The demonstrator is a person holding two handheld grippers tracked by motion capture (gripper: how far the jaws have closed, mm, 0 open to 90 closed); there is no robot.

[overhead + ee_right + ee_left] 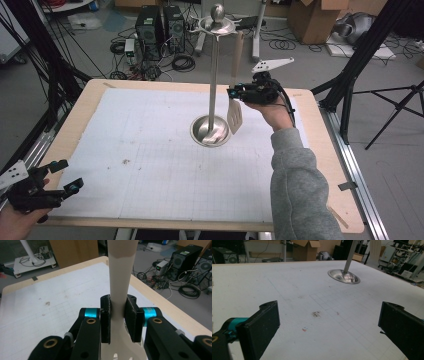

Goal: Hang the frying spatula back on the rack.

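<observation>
A cream slotted spatula (235, 116) hangs upright with its blade down, just right of the metal stand's round base (210, 131). My right gripper (234, 92) is shut on the spatula's handle (121, 277) above the blade, and its pads (131, 315) press on both sides. The handle rises past the jaws, beside the stand's thin pole (214, 75), which carries a dish with a ball (217, 24) at the top. My left gripper (67, 175) rests at the table's near left corner. Its jaws stand wide open with nothing between them (329, 322), facing the stand's base (343, 276).
A white gridded mat (150, 150) covers the wooden table (325, 165), with a small brown stain (126, 161) at near left. Computer towers (160, 30), cables and cartons lie on the floor behind. Black tripod legs (360, 65) stand at the right.
</observation>
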